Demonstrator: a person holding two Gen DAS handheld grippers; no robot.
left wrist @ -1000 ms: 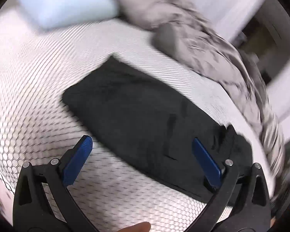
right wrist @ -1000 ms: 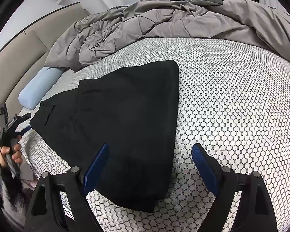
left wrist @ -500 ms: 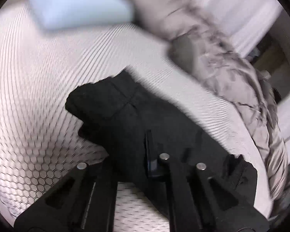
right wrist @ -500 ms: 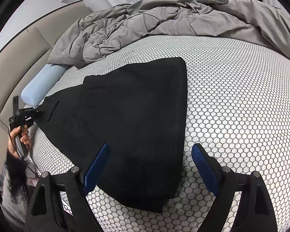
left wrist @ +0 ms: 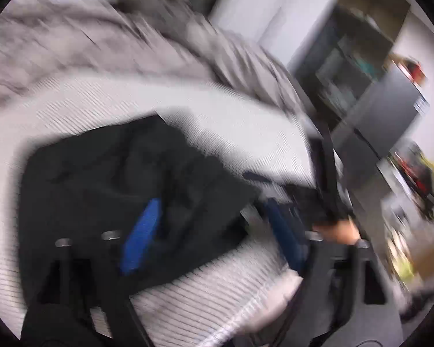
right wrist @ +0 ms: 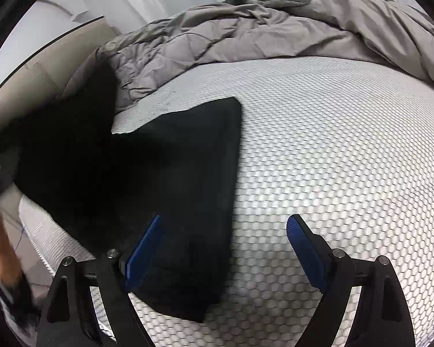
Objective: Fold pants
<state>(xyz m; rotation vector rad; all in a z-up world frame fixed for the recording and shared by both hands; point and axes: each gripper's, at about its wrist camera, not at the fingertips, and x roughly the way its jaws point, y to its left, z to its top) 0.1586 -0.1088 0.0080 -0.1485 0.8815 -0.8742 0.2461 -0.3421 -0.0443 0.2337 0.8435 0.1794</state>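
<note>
Left wrist view, blurred: black pants (left wrist: 124, 185) lie bunched on the honeycomb mattress (left wrist: 231, 127) near its edge; the left gripper (left wrist: 214, 237), jaws just opened, grips nothing. Right wrist view: the right gripper (right wrist: 222, 248) stands wide apart, empty, over the pants' hem edge, bare mattress beyond.

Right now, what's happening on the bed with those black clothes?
A person is folding black fabric pants on a white honeycomb-patterned mattress. The left claw has just been opening over the bunched-up end of the pants; that view is too blurred to tell if it touches them. The right claw hangs open above the near end, one blue finger over the cloth, gripping nothing. A rumpled grey quilted duvet lies pushed to the far side.
</note>
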